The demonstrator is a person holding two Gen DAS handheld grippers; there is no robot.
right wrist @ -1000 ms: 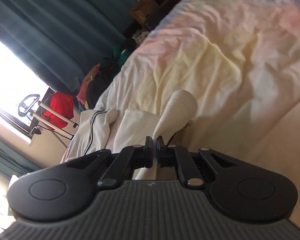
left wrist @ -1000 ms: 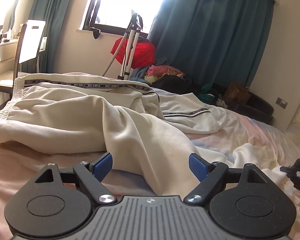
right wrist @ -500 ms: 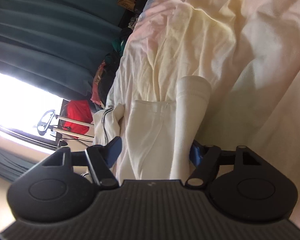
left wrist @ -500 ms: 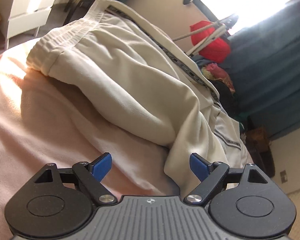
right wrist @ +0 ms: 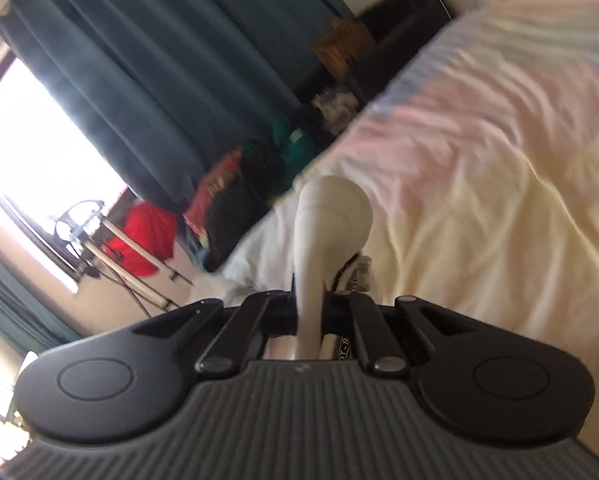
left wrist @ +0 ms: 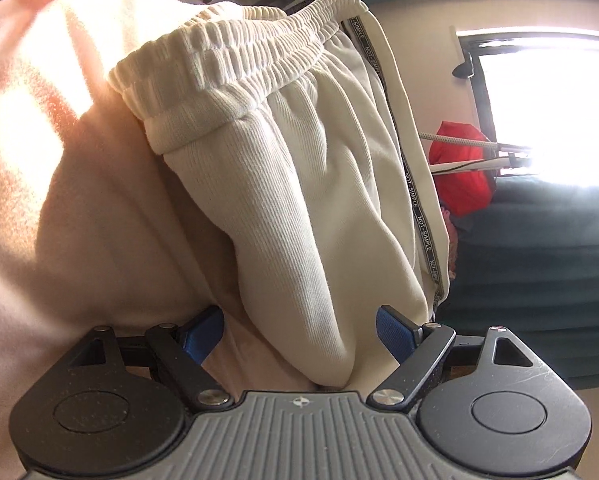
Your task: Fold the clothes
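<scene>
The right gripper point(right wrist: 309, 312) is clamped on a trouser leg point(right wrist: 331, 216) above the bed point(right wrist: 499, 184) — the grasping step. The left gripper point(left wrist: 299, 332), jaws apart around the trousers point(left wrist: 319, 200), likely needs closing next.

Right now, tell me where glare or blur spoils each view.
Left wrist view: sharp, but the window is blown out white and sunlight washes out the pink bedsheet top left. Right wrist view: motion-blurred all over, worst on the floor clutter; its window is overexposed too.
</scene>
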